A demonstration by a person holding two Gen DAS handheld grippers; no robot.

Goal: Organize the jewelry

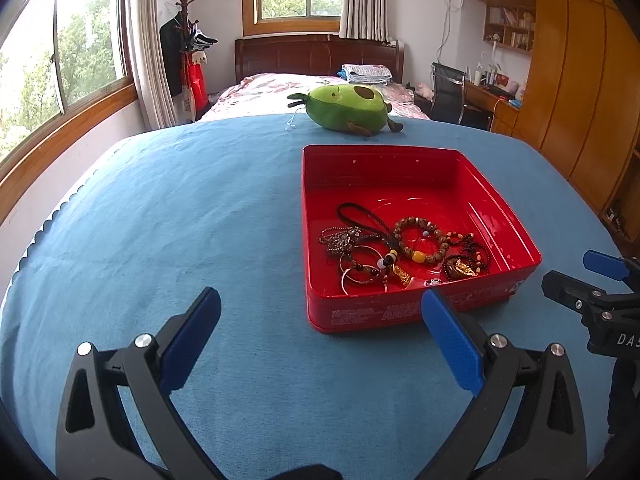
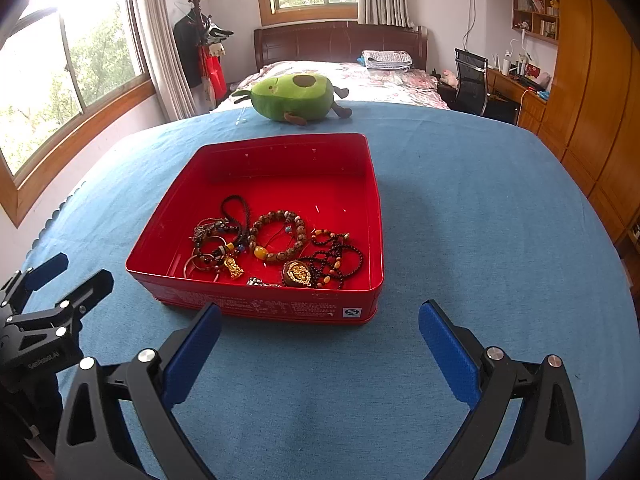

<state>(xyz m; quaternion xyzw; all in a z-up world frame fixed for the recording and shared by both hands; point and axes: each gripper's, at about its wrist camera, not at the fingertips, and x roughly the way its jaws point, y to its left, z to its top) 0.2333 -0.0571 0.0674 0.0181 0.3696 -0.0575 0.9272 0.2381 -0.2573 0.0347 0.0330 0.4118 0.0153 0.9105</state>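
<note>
A red tin box [image 1: 400,316] [image 2: 256,308] stands on the blue tablecloth. Inside lies a pile of jewelry [image 1: 404,248] [image 2: 276,248]: a brown bead bracelet [image 2: 278,236], silver bangles [image 1: 360,270], a dark bead necklace [image 2: 336,258], a black cord and gold pendants. My left gripper [image 1: 320,332] is open and empty, just in front of the box's near left corner. My right gripper [image 2: 320,344] is open and empty, in front of the box's near wall. Each gripper shows at the edge of the other's view, the right [image 1: 600,280] and the left [image 2: 52,280].
A green avocado plush toy [image 1: 344,108] [image 2: 294,98] lies at the table's far edge behind the box. The blue cloth [image 1: 180,220] [image 2: 480,220] covers the whole table. Beyond it are a bed, a coat stand, a desk with a chair and wooden wardrobes.
</note>
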